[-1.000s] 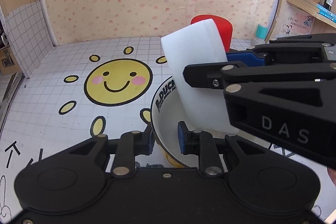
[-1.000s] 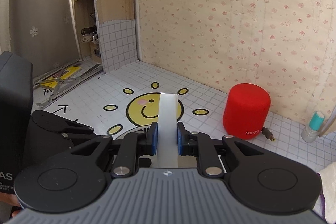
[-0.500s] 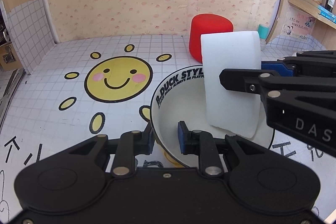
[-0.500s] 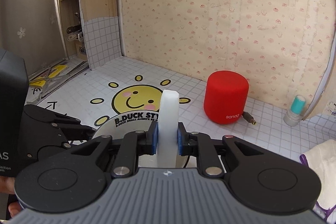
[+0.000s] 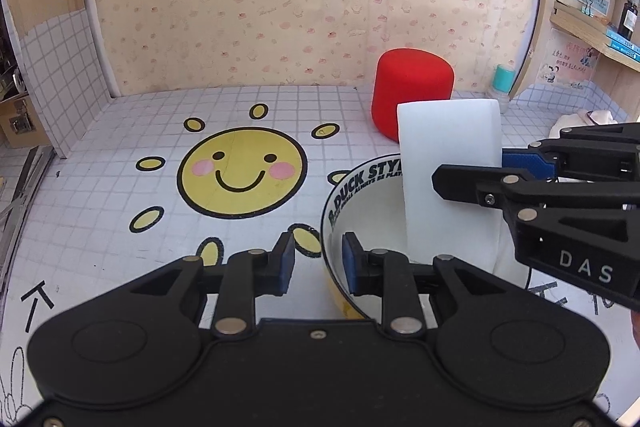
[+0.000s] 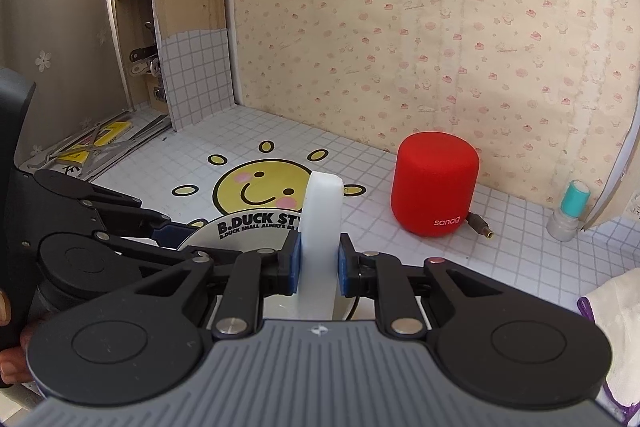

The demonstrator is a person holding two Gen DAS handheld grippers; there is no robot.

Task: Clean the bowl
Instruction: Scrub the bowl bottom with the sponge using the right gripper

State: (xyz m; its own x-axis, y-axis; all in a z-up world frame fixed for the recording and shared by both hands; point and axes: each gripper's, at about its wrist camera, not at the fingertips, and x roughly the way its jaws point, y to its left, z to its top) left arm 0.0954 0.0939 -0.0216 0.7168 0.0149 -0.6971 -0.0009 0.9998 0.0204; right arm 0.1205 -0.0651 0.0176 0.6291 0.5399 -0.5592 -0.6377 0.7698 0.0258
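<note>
The bowl (image 5: 360, 195) is only partly seen: its near rim is hidden behind the left gripper (image 5: 318, 261), and the sponge (image 5: 450, 179) and right gripper (image 5: 492, 173) cover its right side. The rim lettering is cut short by the sponge in both views. From the right wrist, the bowl (image 6: 240, 227) is mostly hidden behind the jaws, and the sponge's (image 6: 322, 223) lower end cannot be seen. The speaker's (image 5: 412, 83) base is hidden behind the sponge. A hand (image 6: 12, 355) is cut off at the left edge. A white cloth (image 6: 616, 327) runs off the right edge. Shelf items (image 5: 628, 15) are too small to identify.
</note>
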